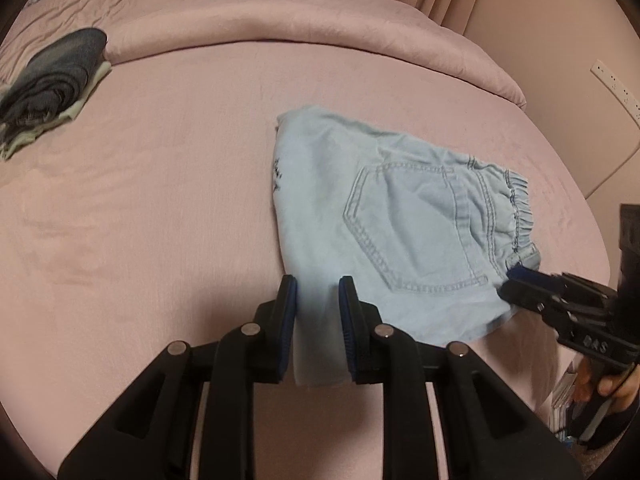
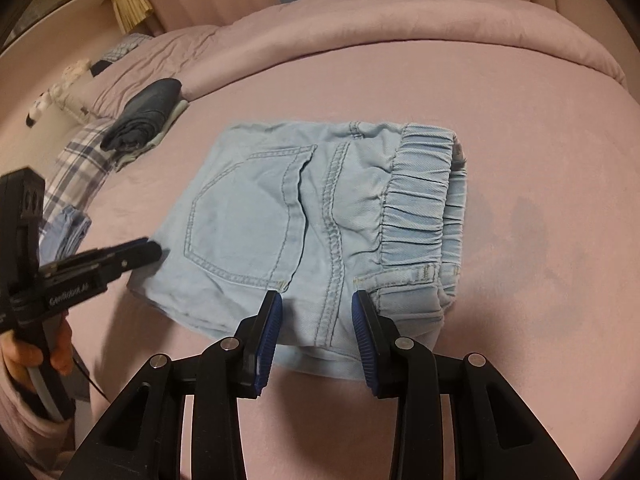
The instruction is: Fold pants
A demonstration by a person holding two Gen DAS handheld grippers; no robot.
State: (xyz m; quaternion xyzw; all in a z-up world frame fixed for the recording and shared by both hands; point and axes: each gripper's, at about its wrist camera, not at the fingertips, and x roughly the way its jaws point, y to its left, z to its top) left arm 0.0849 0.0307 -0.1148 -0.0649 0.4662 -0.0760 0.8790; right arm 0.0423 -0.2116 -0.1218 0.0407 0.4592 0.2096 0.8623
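Note:
The light blue denim pants point(image 1: 404, 232) lie folded into a compact bundle on the pink bed, back pocket up, elastic waistband to the right; they also show in the right wrist view point(image 2: 304, 220). My left gripper point(image 1: 318, 286) is open, its fingers straddling the near left corner of the bundle. It also shows in the right wrist view point(image 2: 154, 251), at the bundle's left edge. My right gripper point(image 2: 316, 300) is open, its fingers either side of the near edge by the centre seam. In the left wrist view it point(image 1: 516, 280) touches the waistband corner.
A stack of folded dark jeans point(image 1: 52, 80) lies at the far left of the bed, also seen from the right wrist point(image 2: 144, 120). A rolled pink duvet point(image 1: 304, 20) runs along the back. A plaid cloth point(image 2: 76, 160) lies left. The bed's edge is near me.

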